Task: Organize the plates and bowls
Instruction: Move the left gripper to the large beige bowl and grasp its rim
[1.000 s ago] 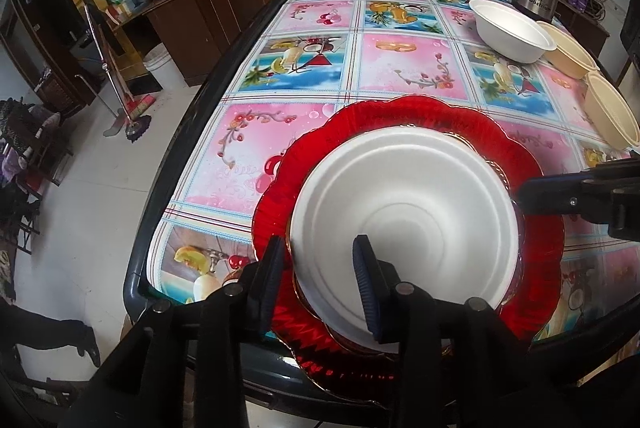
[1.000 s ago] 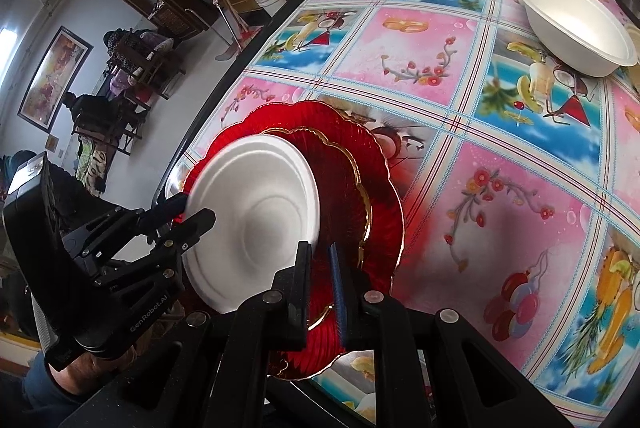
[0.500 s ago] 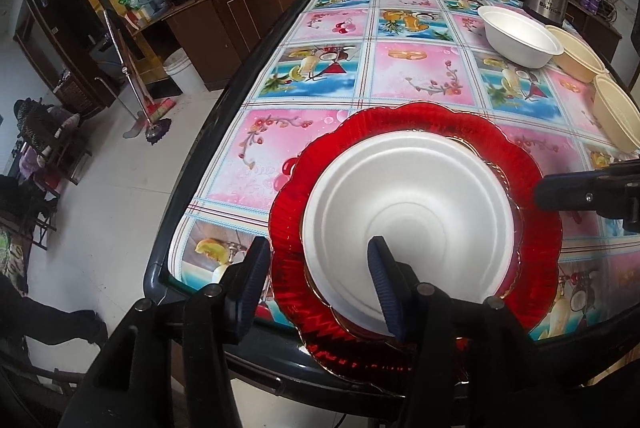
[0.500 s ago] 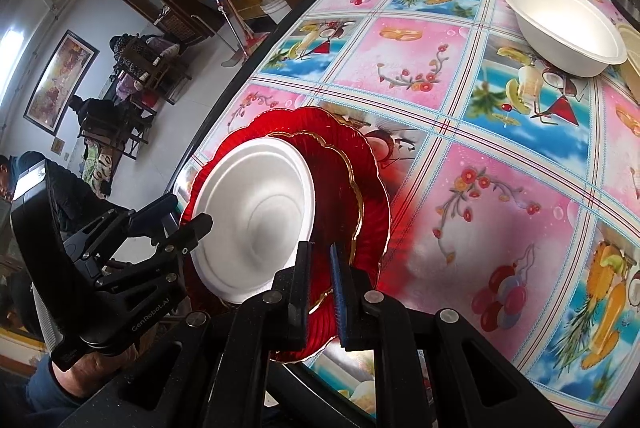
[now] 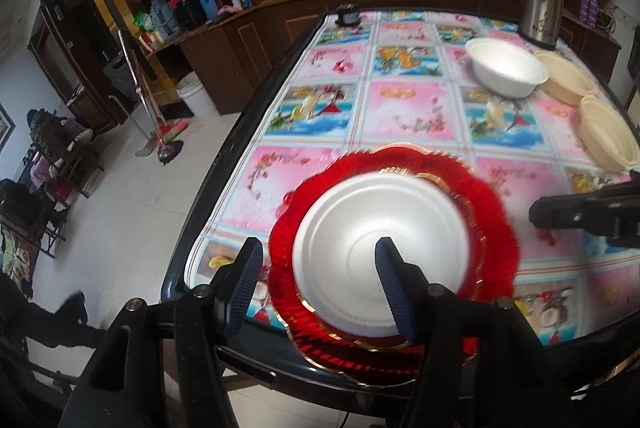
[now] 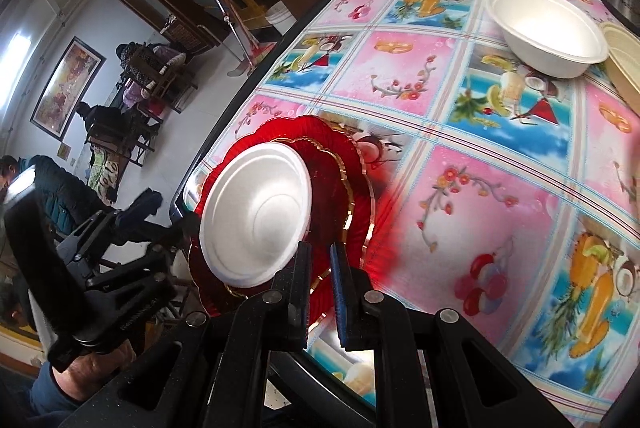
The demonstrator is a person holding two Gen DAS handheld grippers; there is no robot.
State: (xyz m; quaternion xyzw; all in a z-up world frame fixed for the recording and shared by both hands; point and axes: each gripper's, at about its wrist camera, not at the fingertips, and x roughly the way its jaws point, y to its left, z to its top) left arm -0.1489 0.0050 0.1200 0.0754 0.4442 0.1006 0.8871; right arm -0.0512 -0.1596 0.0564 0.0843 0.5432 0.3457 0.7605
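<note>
A white plate (image 5: pixel 380 248) lies on a stack of red scalloped plates (image 5: pixel 496 228) at the table's near edge; the stack also shows in the right wrist view (image 6: pixel 340 196) with the white plate (image 6: pixel 256 212) on top. My left gripper (image 5: pixel 320 284) is open, raised above and in front of the stack's near rim, holding nothing. My right gripper (image 6: pixel 320 268) has its jaws nearly together, with a narrow gap, hovering by the red stack's right rim and holding nothing. A white bowl (image 5: pixel 506 72) and two cream bowls (image 5: pixel 608 136) stand at the far right.
A steel kettle (image 5: pixel 540 12) stands at the table's far right corner. A small dark object (image 5: pixel 347 17) sits at the far edge. The table (image 5: pixel 408 116) has a picture-tile cloth and a dark rim. Chairs and a broom stand on the floor to the left.
My left gripper has opened wider and pulled up and back from the white plate, which stays on the red stack. My right gripper has also drawn back slightly.
</note>
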